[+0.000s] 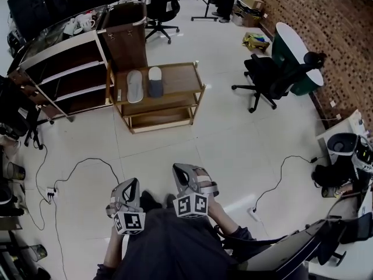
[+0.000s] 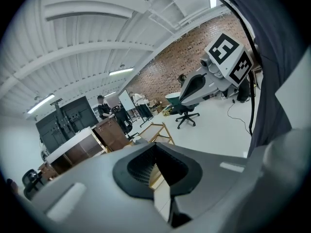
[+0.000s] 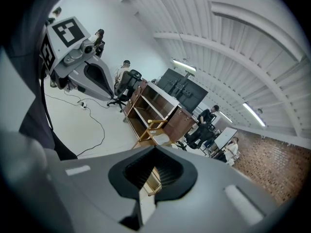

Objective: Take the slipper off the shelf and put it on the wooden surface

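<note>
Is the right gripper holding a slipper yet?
No, the right gripper is shut and empty, while both pale slippers lie on the low wooden cart.

My left gripper [image 1: 132, 185] and right gripper [image 1: 182, 171] are held side by side, close in front of my body, near each other, both pointing forward and slightly downward. Jaws on both are closed together, gripping nothing.
</note>
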The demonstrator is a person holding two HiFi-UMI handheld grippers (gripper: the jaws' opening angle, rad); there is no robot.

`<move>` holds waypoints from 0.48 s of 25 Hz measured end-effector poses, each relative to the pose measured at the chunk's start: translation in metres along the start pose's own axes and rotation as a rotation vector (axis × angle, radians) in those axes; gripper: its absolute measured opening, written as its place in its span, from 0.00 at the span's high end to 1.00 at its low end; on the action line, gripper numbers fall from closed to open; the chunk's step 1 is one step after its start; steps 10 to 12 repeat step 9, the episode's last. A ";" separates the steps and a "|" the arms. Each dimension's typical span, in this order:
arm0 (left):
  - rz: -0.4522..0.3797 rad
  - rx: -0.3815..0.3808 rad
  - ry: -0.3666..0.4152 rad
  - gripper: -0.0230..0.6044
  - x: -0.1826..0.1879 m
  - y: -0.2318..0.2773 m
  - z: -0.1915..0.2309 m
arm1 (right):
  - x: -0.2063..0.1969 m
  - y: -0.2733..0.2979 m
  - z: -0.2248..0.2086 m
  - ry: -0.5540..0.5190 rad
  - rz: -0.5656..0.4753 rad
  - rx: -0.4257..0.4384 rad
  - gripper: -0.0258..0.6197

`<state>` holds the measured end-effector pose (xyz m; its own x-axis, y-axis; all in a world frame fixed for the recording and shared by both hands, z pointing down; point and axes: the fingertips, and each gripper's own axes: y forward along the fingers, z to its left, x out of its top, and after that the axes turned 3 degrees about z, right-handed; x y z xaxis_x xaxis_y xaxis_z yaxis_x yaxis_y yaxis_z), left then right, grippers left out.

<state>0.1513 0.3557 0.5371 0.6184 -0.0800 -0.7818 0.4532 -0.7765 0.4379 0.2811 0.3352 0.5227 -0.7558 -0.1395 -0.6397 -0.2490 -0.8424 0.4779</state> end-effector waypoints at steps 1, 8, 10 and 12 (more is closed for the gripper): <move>0.003 0.002 0.001 0.94 0.000 0.000 -0.001 | -0.003 0.001 0.002 -0.003 -0.002 0.003 0.96; 0.026 -0.016 0.002 0.94 -0.003 0.004 -0.012 | -0.009 -0.001 -0.002 0.006 0.006 0.013 0.96; 0.027 -0.017 0.004 0.94 -0.002 0.004 -0.013 | -0.009 -0.002 -0.003 0.008 0.009 0.014 0.96; 0.027 -0.017 0.004 0.94 -0.002 0.004 -0.013 | -0.009 -0.002 -0.003 0.008 0.009 0.014 0.96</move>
